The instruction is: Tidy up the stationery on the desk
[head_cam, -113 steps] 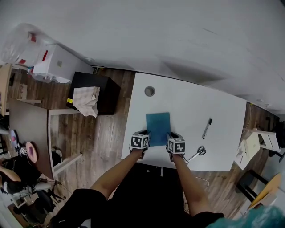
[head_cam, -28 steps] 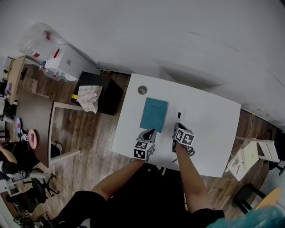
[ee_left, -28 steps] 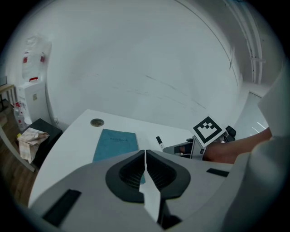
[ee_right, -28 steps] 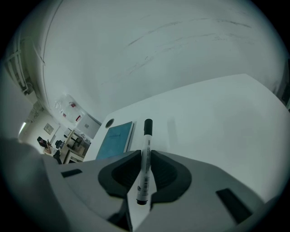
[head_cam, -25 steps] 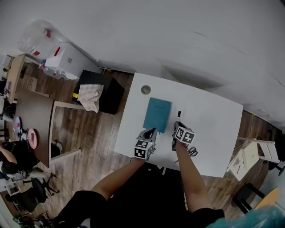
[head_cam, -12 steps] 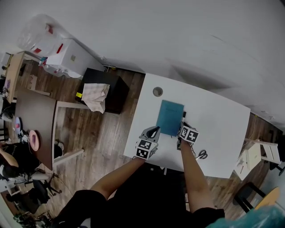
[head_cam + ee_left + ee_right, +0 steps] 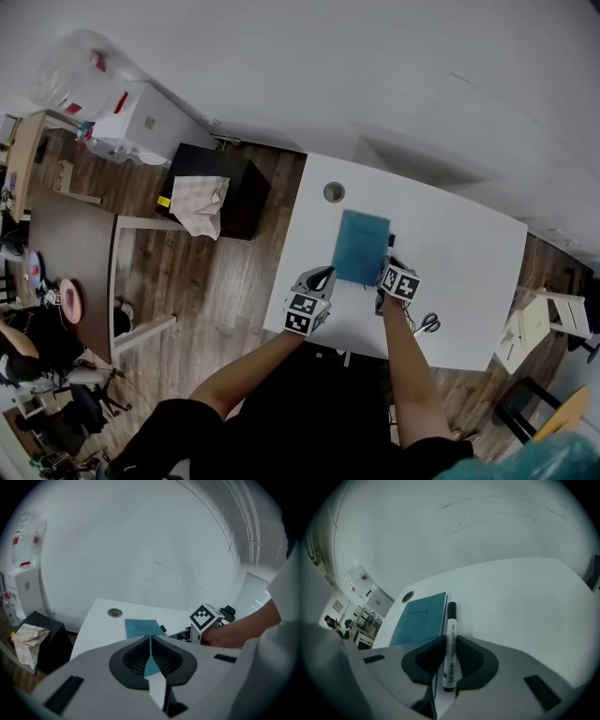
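A teal notebook (image 7: 361,247) lies flat in the middle of the white desk (image 7: 459,253). My right gripper (image 7: 387,266) is at the notebook's right edge, shut on a white marker with a black cap (image 7: 449,641). The marker runs parallel to the notebook (image 7: 419,618), cap pointing away; I cannot tell whether it touches the desk. My left gripper (image 7: 323,276) is off the notebook's near left corner, shut with nothing in it (image 7: 150,639). In the left gripper view the notebook (image 7: 140,627) and the marker's cap (image 7: 163,630) lie ahead. Scissors (image 7: 427,323) lie near the front edge, right of my right arm.
A round cable hole (image 7: 334,192) sits in the desk's far left corner. Left of the desk stand a black cabinet (image 7: 202,178) with a crumpled bag (image 7: 199,206) on it, another table (image 7: 66,253), and white boxes (image 7: 122,127). A wall runs behind the desk.
Since 4.5 s ago the marker has left its spot at the desk's right and is now in my right gripper beside the notebook. In the last half second hardly anything moved.
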Motion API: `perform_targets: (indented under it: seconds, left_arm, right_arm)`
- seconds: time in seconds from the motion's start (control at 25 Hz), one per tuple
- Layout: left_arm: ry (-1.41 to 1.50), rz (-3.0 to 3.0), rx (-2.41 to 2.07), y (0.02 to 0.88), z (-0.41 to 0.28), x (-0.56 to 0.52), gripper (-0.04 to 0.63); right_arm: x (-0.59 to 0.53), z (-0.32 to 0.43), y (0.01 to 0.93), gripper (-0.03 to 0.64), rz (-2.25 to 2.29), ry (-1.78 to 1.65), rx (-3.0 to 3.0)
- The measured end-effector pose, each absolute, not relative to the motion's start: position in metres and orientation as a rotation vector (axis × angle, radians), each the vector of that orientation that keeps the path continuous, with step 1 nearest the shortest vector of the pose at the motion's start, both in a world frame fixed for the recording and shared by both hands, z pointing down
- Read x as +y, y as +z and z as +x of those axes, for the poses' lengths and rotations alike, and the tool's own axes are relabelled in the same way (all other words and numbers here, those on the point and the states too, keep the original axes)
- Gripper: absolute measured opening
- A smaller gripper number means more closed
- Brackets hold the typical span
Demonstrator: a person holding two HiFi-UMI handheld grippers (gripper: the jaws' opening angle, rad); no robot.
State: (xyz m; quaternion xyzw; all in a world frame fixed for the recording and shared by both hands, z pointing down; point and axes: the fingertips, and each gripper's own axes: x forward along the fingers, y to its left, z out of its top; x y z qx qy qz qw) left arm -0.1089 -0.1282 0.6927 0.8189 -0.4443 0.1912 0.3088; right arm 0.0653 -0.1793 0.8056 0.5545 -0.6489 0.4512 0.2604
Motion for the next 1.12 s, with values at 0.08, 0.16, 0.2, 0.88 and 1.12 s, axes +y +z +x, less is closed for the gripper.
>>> perform_targets:
  seconds: [0.08, 0.16, 0.2, 0.88, 1.12]
  left_arm:
    - [0.516, 2.163, -1.165, 0.694, -0.108, -0.126, 0.021]
    - [0.516, 2.166, -1.161, 0.694, -0.105, -0.126, 0.021]
    - [0.511, 2.167, -1.16, 0.693, -0.103, -0.126, 0.021]
    - [0.503, 2.183, -1.136, 0.686, -0.065, -0.111, 0.021]
    - [0.52, 2.21, -1.107, 0.682, -0.024, -0.1, 0.021]
  right_arm:
    - [-0.18, 0.064, 0.805, 0.084, 1.503, 1.217, -1.756]
    - [-0.18, 0.064, 0.805, 0.084, 1.497, 1.219, -1.762]
    - [-0.179, 0.064, 0.805, 0.084, 1.493, 1.224, -1.766]
    - [-0.159, 0.091, 0.764, 0.1, 1.498, 1.237, -1.874]
    - [-0.12, 0.141, 0.741, 0.1, 1.439, 1.195, -1.946]
